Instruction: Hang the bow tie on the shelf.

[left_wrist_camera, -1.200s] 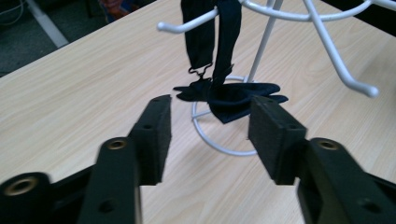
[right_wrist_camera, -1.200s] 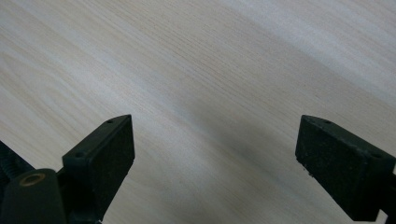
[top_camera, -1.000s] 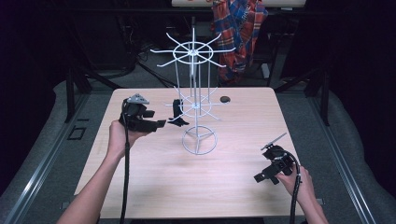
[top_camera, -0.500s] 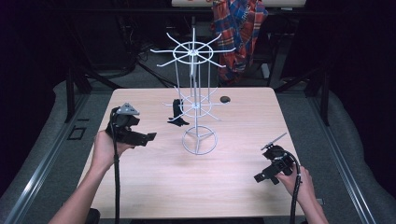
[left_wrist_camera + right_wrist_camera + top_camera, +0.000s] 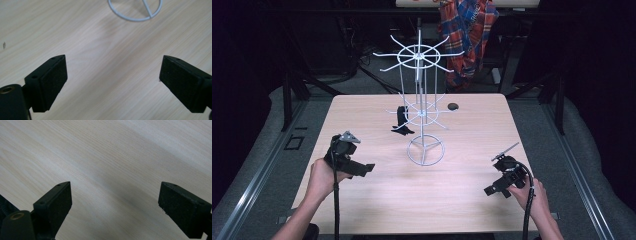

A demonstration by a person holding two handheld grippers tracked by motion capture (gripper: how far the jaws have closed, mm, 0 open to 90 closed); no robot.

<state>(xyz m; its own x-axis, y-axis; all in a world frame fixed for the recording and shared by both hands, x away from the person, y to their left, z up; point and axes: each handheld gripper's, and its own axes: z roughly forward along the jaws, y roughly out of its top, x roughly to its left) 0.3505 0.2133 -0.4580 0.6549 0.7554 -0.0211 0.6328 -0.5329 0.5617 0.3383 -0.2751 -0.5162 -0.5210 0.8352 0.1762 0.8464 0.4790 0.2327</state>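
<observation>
Black clip (image 5: 401, 120) is seen hung on the lower tier of the wire rack (image 5: 424, 112); the left gripper (image 5: 362, 169), withdrawn toward the table's left, has been spread empty, so hanging appears done. Right gripper (image 5: 492, 189) is held spread, empty.

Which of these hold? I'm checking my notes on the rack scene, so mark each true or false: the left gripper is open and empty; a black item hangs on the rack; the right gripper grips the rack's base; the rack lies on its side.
1. The left gripper is open and empty: true.
2. A black item hangs on the rack: true.
3. The right gripper grips the rack's base: false; it is open over bare table.
4. The rack lies on its side: false; it stands upright.
</observation>
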